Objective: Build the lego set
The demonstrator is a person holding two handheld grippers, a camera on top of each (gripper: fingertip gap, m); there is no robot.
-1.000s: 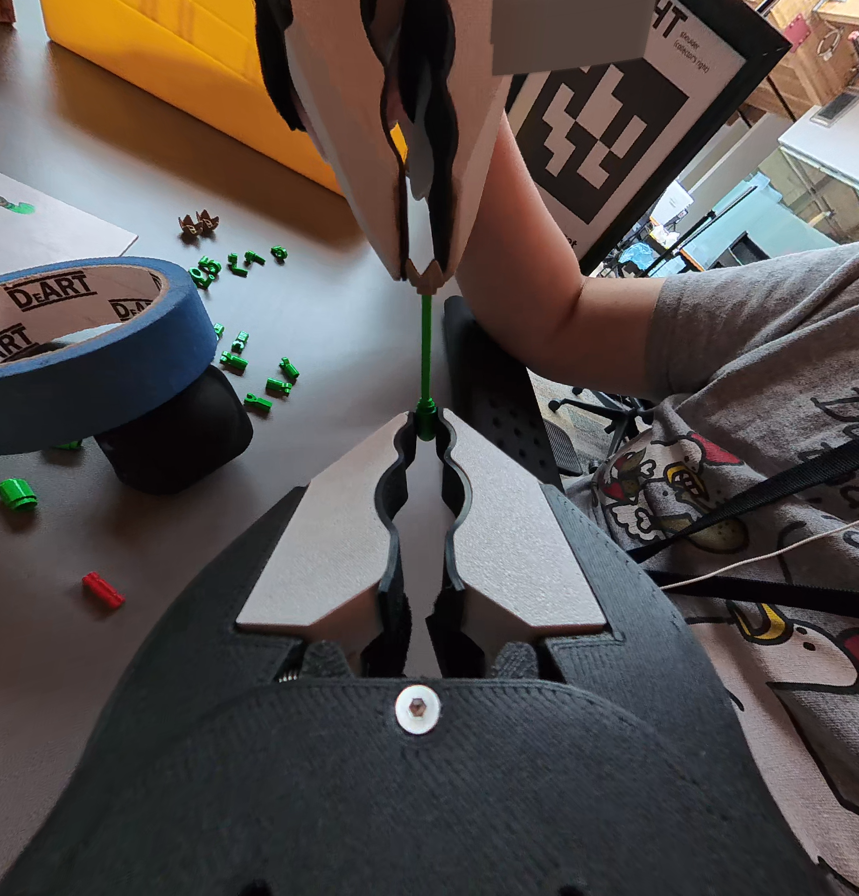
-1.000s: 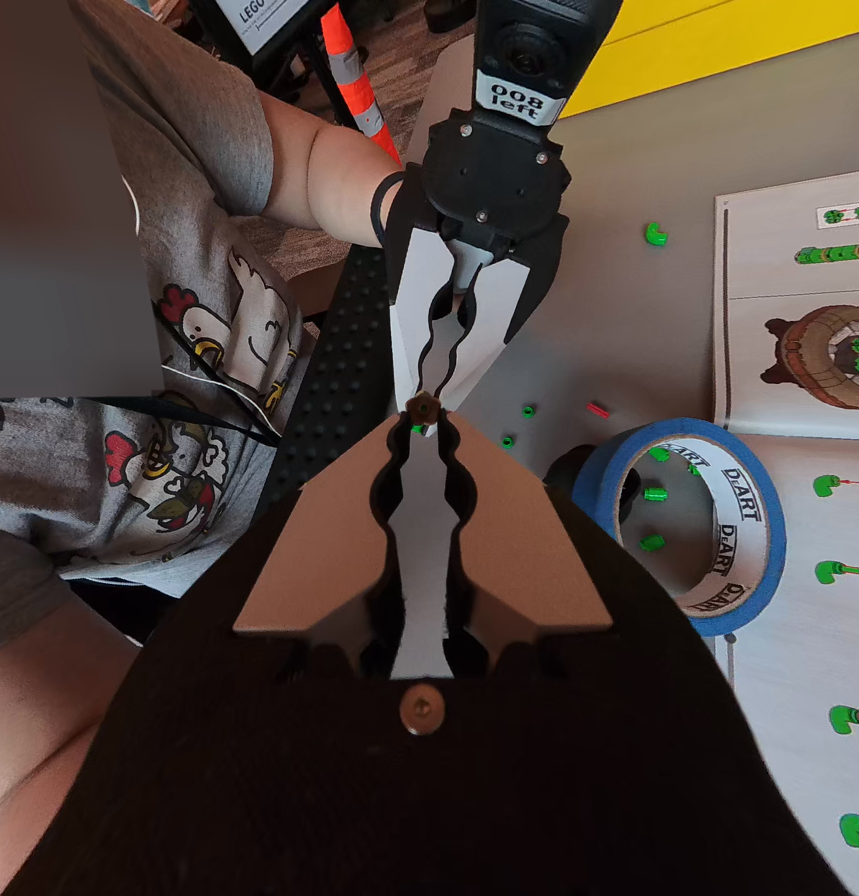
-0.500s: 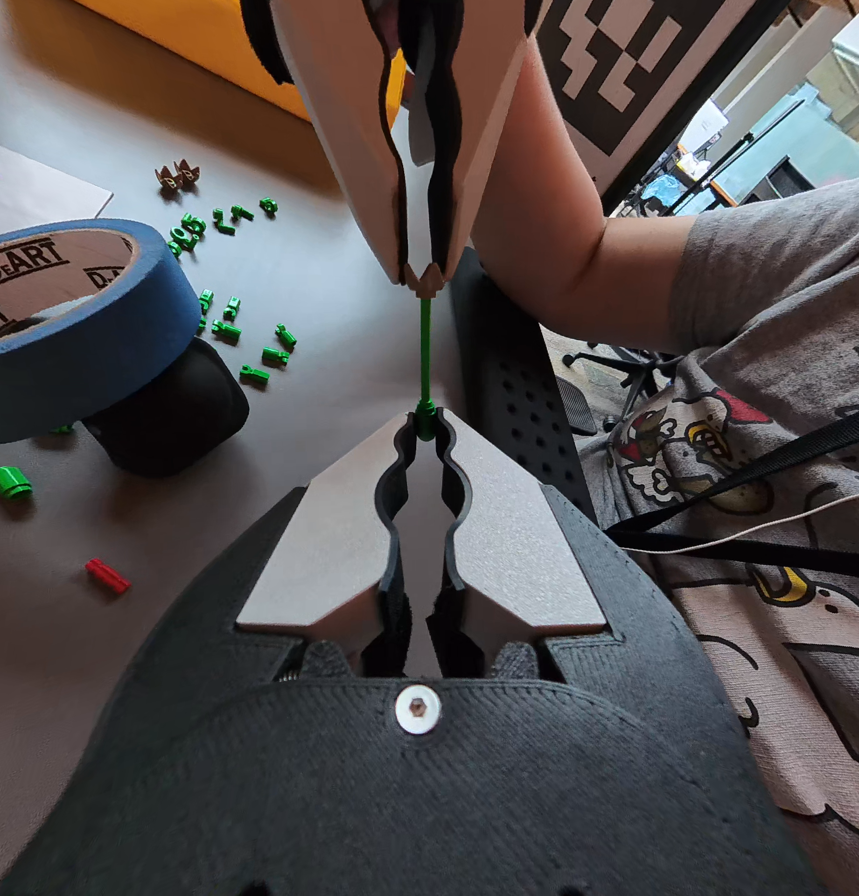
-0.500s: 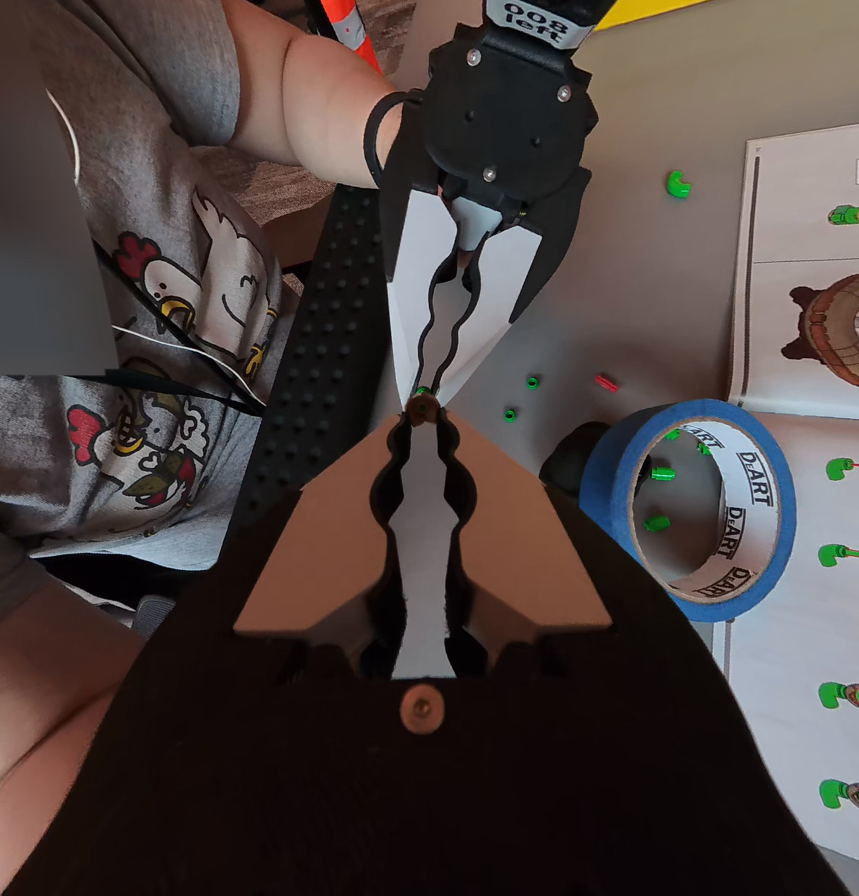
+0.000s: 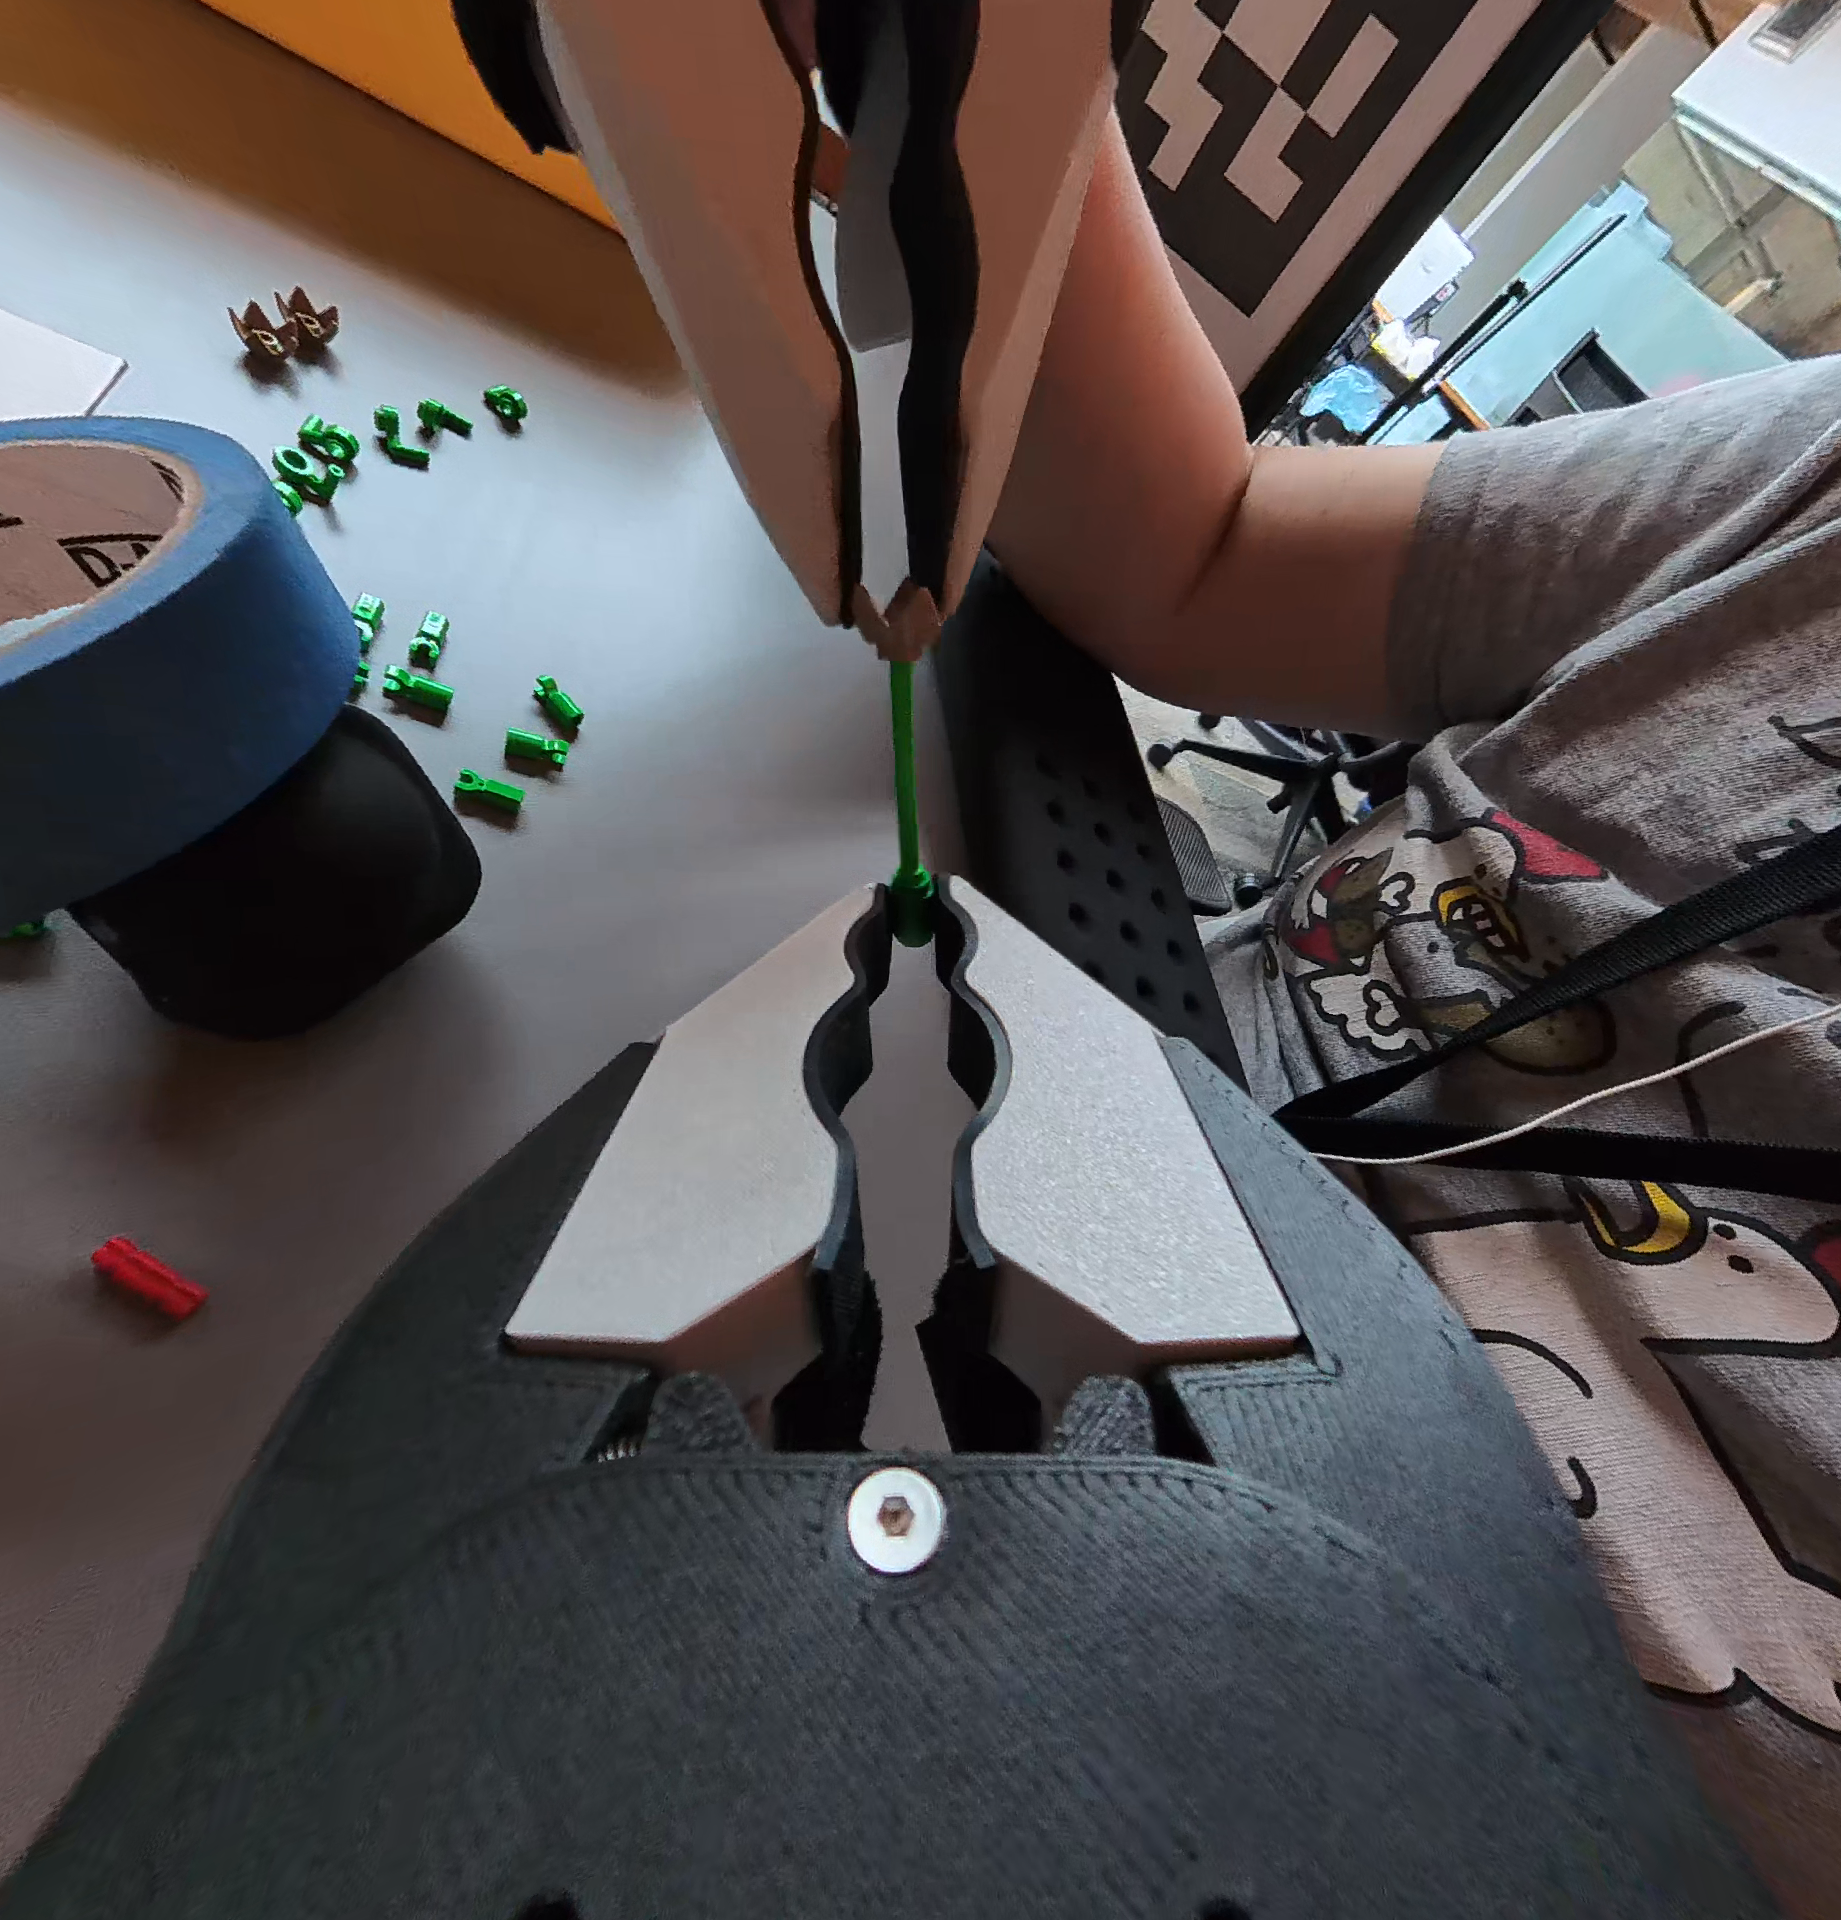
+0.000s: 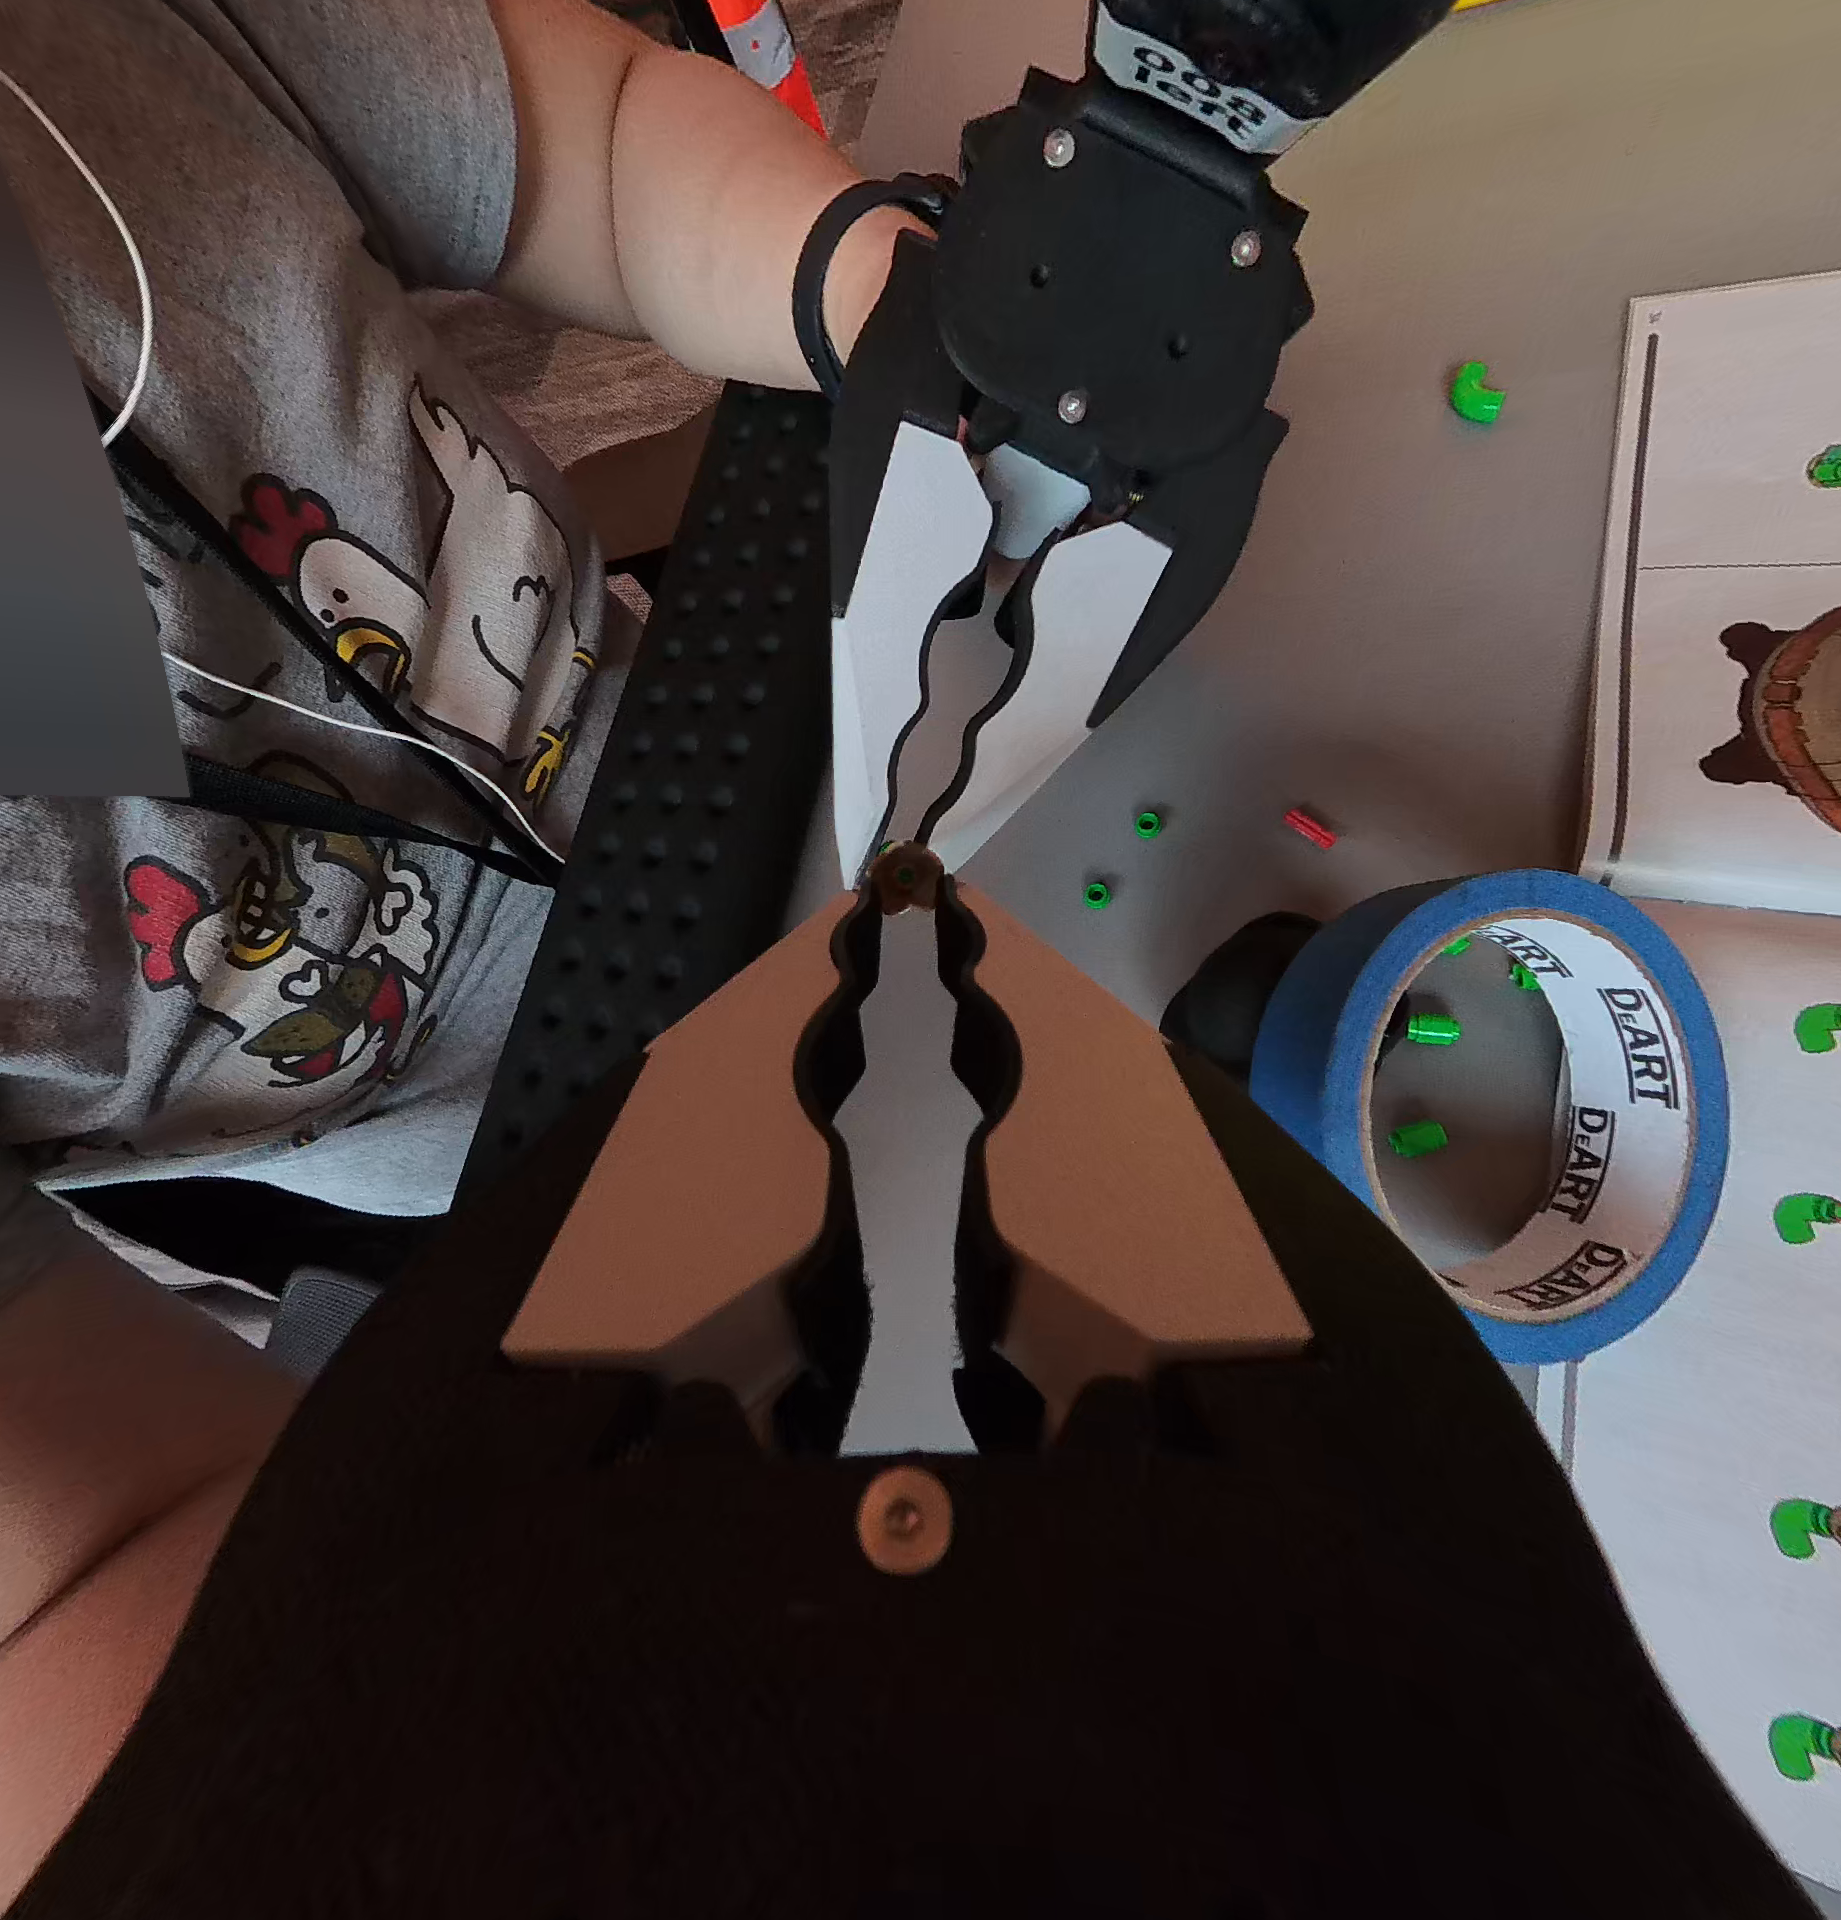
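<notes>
My left gripper (image 5: 911, 916) is shut on the thick base of a thin green rod (image 5: 903, 774) that points forward, above the grey table. My right gripper (image 5: 900, 621) comes in from above, shut on a small brown piece (image 5: 905, 620) that sits on the rod's far tip. In the right wrist view my right gripper (image 6: 902, 891) holds the brown piece (image 6: 903, 883) end on, with green showing in its hole. The left gripper (image 6: 890, 844) meets it from above. Several small green pieces (image 5: 500, 743) and two brown pieces (image 5: 282, 327) lie on the table.
A blue tape roll (image 5: 116, 644) leans on a black object (image 5: 282, 894) at left; it shows in the right wrist view (image 6: 1498, 1112) with green pieces inside. A red pin (image 5: 147, 1264) lies near. A black studded strip (image 6: 677, 790), an instruction sheet (image 6: 1747, 665) and a person's arm (image 5: 1186, 540) are close. My hands' fingertips stand some 5 cm from each other.
Both grippers stay shut on their pieces and joined along the rod. The views have shifted a little, so the table pieces and tape roll sit slightly differently in frame.
</notes>
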